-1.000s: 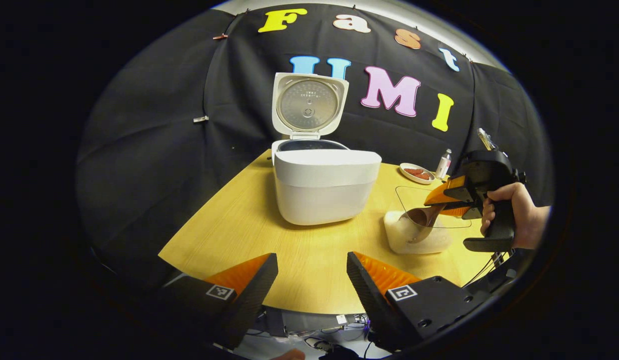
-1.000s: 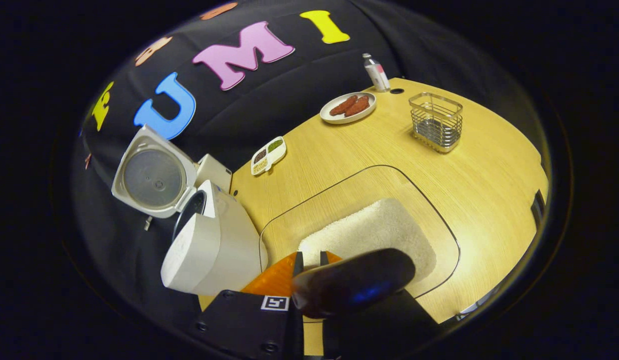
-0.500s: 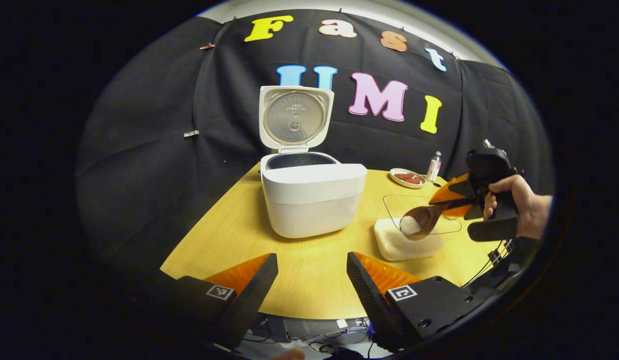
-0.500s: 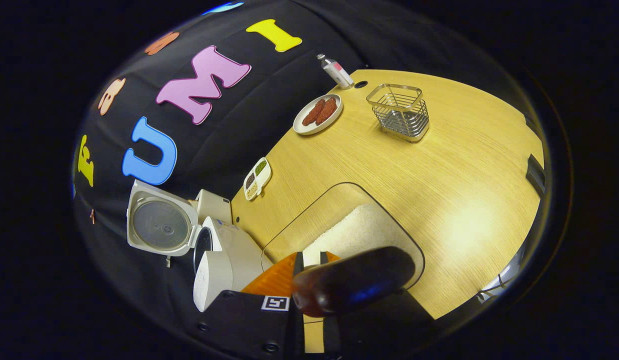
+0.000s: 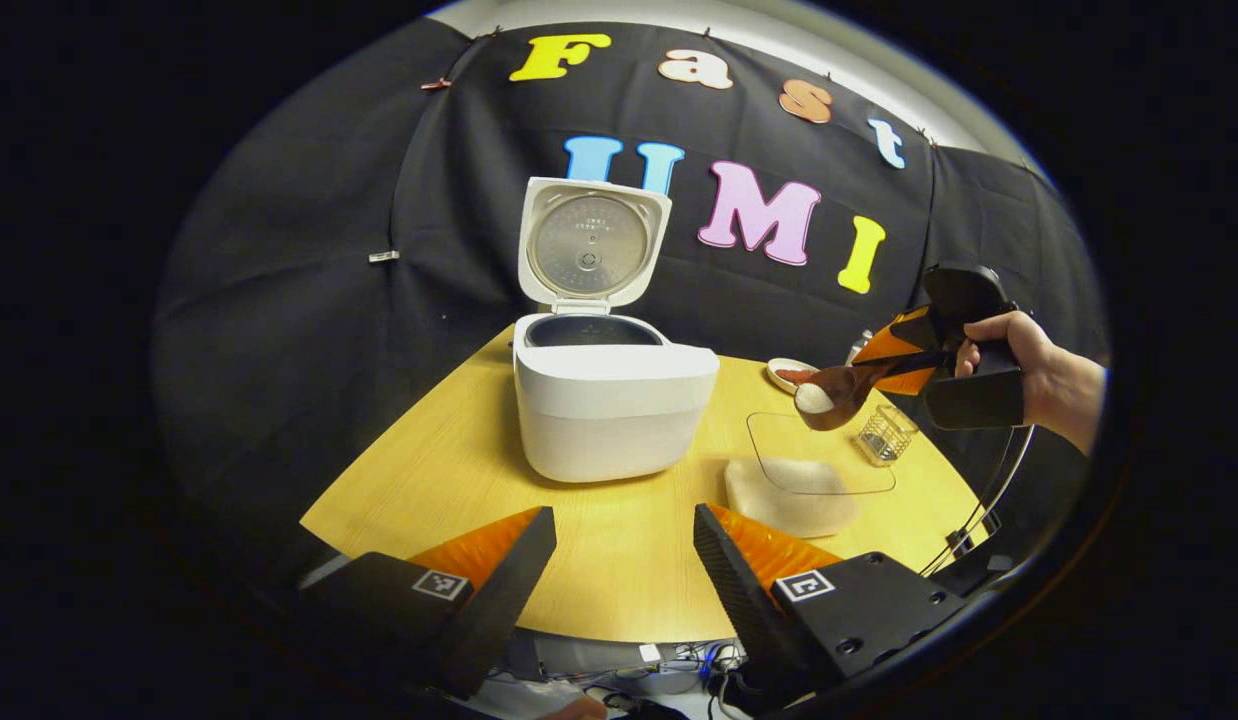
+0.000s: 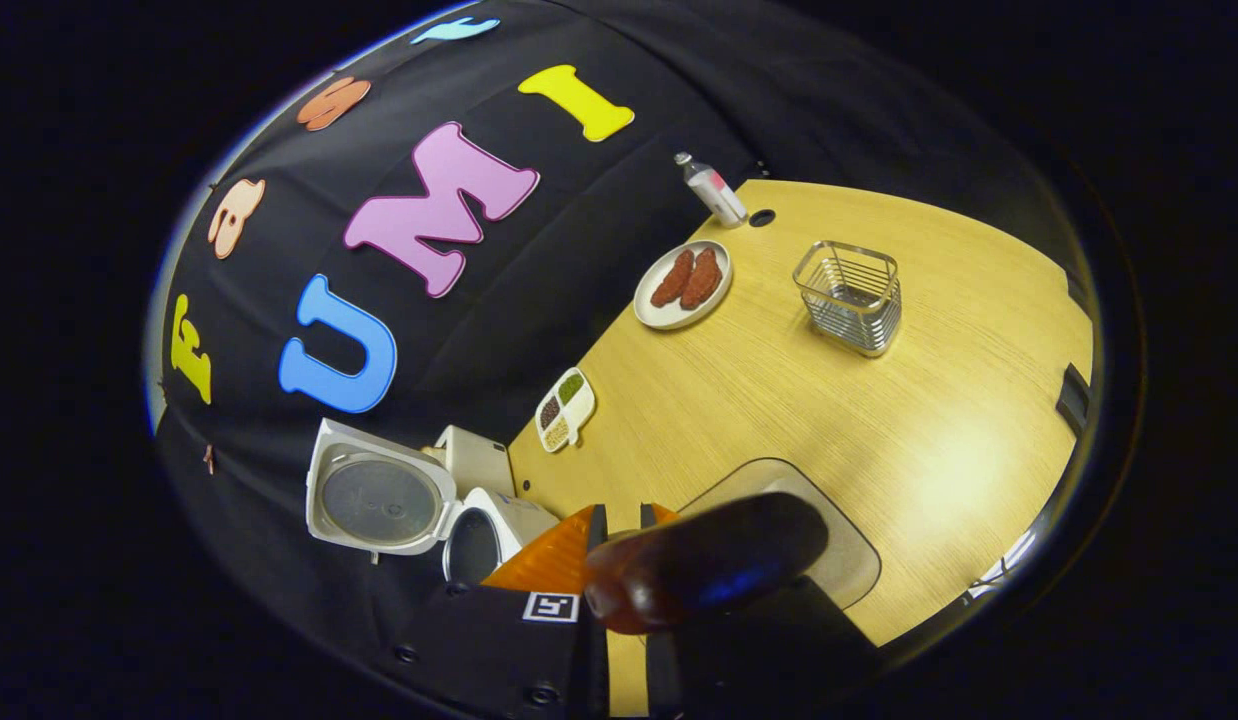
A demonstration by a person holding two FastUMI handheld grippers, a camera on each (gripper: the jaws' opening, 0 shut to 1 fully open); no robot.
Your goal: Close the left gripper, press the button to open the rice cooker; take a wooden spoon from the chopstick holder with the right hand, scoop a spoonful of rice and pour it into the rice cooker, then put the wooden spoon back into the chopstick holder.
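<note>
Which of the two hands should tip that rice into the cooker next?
The right. The right gripper is shut on the wooden spoon, which holds rice above the table beside the open rice cooker. The left gripper hangs open and empty, nearer the table's edge.

Bare table (image 5: 459, 470) before rice cooker (image 5: 614, 405), upright lid (image 5: 591, 243) walling behind
</note>
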